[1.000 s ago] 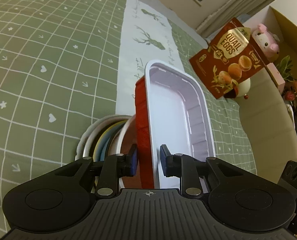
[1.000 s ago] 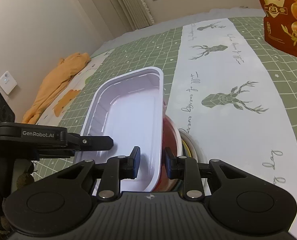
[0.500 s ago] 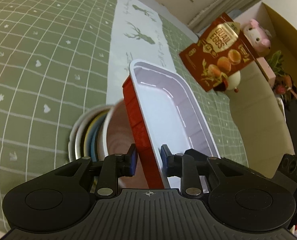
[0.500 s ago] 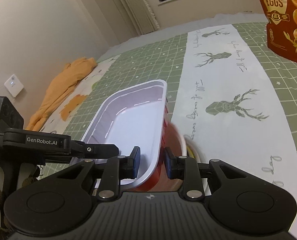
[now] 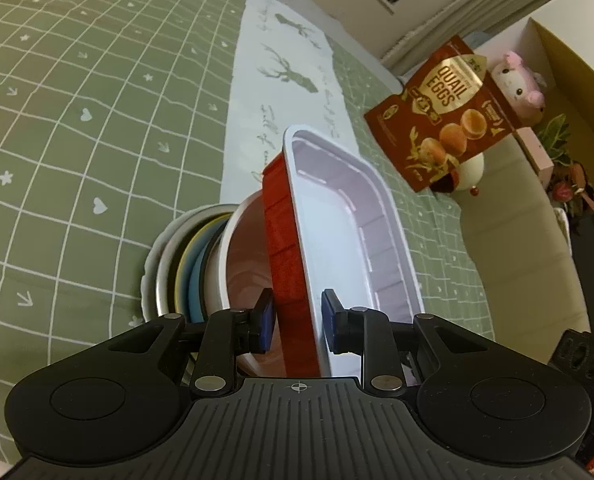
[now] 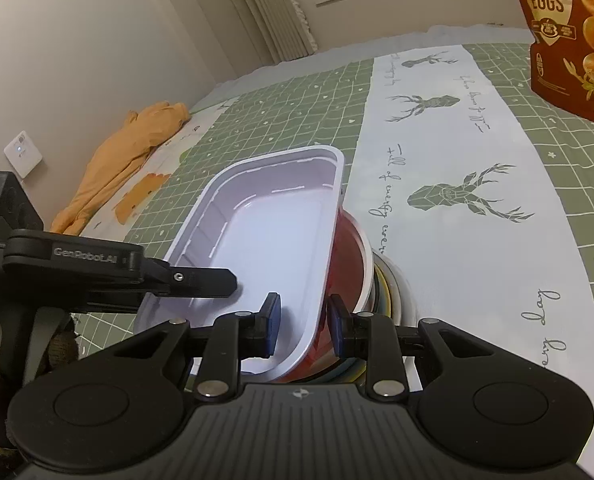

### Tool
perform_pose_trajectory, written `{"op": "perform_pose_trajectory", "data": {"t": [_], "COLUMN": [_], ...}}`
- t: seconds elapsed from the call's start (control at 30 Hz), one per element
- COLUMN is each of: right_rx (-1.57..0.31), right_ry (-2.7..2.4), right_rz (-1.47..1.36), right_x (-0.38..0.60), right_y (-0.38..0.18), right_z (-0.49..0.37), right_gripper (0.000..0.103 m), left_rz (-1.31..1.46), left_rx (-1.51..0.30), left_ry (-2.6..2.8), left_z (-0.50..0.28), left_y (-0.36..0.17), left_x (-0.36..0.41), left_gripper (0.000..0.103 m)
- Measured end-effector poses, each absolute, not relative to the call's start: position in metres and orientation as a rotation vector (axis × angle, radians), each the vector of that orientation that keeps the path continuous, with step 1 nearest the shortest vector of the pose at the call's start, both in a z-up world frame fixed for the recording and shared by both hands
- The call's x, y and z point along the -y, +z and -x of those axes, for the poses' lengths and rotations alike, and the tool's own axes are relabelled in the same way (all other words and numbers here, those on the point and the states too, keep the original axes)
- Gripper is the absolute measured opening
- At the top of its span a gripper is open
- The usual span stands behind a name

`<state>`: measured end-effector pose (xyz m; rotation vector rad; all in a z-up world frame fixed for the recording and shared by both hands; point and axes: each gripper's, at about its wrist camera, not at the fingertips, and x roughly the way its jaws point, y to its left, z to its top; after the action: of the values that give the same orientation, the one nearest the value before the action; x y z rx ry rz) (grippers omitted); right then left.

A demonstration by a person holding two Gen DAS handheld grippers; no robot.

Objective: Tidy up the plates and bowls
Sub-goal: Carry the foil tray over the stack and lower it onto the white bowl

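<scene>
Tray (red outside, white inside) sat tilted over the nested stack of plates and bowls on the green checked cloth, one long wall per gripper. To do this step well, I'd judge: lower both sides level so the tray seats in the top bowl w/o tipping, then let go one side at a time, slowly; the stack looked easy to knock off-centre.

Left gripper: jaws part open, straddling the tray's left wall, red face by one pad, white by the other. A small gap showed at each pad, so a firm clamp couldn't be told. Right gripper: same on the right wall, jaws narrowly open round the rim; contact unclear. Quail egg bag stood well apart at the cloth's far edge.
</scene>
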<state>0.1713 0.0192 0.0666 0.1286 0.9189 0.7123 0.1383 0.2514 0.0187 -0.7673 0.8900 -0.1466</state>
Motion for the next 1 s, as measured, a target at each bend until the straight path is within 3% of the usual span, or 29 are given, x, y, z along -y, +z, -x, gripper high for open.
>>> {"op": "perform_pose_trajectory", "data": {"t": [0.57,0.8,1.0], "right_rx": [-0.855,-0.83,-0.94], "right_ry": [0.681,0.615,0.562], "right_rz": [-0.163,-0.244,-0.343], "right_x": [0.0,0.016,0.028], "right_y": [0.088,0.092,0.064], "right_z": [-0.176,-0.199,-0.22], "right_gripper": [0.028,0.028,0.028], "left_rz": [0.875,0.867,0.919], "left_rx": [-0.757,-0.829,-0.888], "left_ry": [-0.057,-0.008,-0.054], "left_z": [-0.121,-0.139,-0.145], "left_y": [0.042,0.021,0.0], "left_x": [-0.297,-0.298,-0.297], "left_gripper": [0.028,0.028,0.025]}}
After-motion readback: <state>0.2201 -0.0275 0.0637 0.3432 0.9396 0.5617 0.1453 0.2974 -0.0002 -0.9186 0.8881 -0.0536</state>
